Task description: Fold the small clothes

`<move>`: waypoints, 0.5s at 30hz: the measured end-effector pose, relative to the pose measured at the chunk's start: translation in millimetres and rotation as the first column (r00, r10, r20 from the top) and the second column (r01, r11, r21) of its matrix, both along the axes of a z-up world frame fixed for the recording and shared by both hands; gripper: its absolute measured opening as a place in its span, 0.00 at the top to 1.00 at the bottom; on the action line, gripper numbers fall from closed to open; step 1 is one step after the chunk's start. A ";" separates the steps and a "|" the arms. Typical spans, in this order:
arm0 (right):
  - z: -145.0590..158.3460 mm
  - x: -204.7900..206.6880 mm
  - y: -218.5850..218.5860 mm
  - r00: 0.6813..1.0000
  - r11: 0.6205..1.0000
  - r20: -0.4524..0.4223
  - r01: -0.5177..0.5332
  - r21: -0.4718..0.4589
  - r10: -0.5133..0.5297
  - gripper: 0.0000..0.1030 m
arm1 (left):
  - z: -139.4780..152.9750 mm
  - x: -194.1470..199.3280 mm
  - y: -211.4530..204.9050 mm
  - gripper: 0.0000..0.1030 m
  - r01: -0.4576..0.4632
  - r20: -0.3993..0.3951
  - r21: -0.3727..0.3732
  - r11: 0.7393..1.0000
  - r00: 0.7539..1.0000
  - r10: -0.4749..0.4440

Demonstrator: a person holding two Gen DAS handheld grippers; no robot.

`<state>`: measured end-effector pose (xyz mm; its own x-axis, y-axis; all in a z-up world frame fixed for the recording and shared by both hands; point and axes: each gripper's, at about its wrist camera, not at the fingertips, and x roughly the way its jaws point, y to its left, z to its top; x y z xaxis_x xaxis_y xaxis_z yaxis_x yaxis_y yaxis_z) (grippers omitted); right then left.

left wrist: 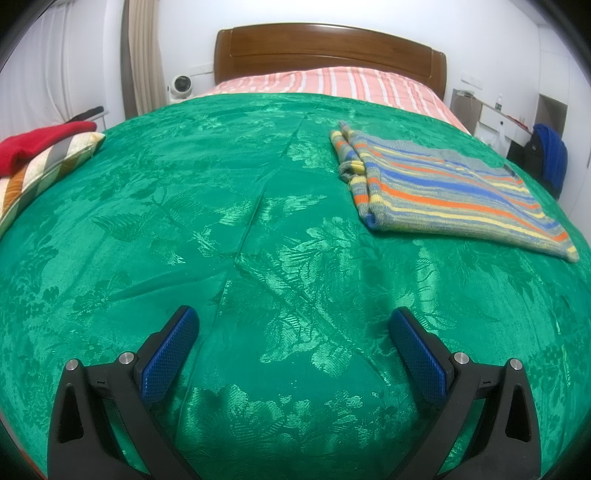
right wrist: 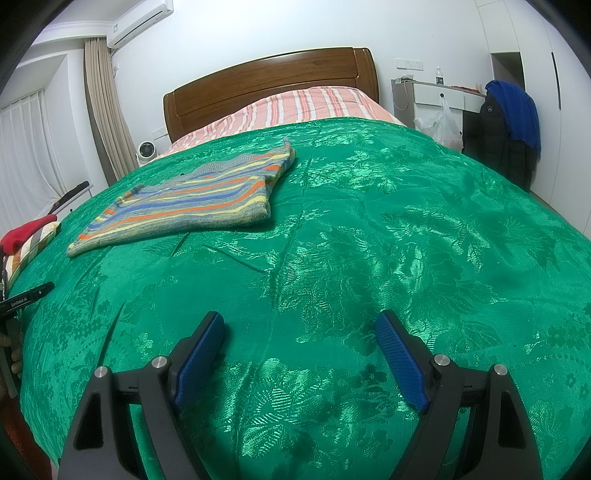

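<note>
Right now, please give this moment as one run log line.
left gripper: open, empty | right gripper: open, empty | striped knit sweater: folded, on green bedspread, untouched

— What is in this room?

— A big bed [right wrist: 332,229] with a shiny green cover [left wrist: 258,240] and a brown wooden headboard [left wrist: 328,48]. A pink striped sheet [right wrist: 314,105] shows near the top.

— And the walls?

— White walls [right wrist: 258,33]. A beige curtain [right wrist: 103,110] hangs on the left, and an air conditioner [right wrist: 140,20] sits up high.

— Anything else?

— A small white fan [left wrist: 181,86], a white desk [right wrist: 439,94] with a plastic bag [right wrist: 441,127], and a dark coat with a blue cloth [right wrist: 515,110].
</note>
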<state>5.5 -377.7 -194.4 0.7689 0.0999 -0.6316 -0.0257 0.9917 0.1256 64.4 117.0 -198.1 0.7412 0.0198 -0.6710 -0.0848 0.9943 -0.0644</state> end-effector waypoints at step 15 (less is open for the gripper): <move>12.6 3.3 1.2 0.997 1.000 -0.082 -0.008 -0.018 0.006 0.19 | 33.4 -12.4 -59.8 0.01 0.159 -0.010 0.159 0.974 0.987 -0.159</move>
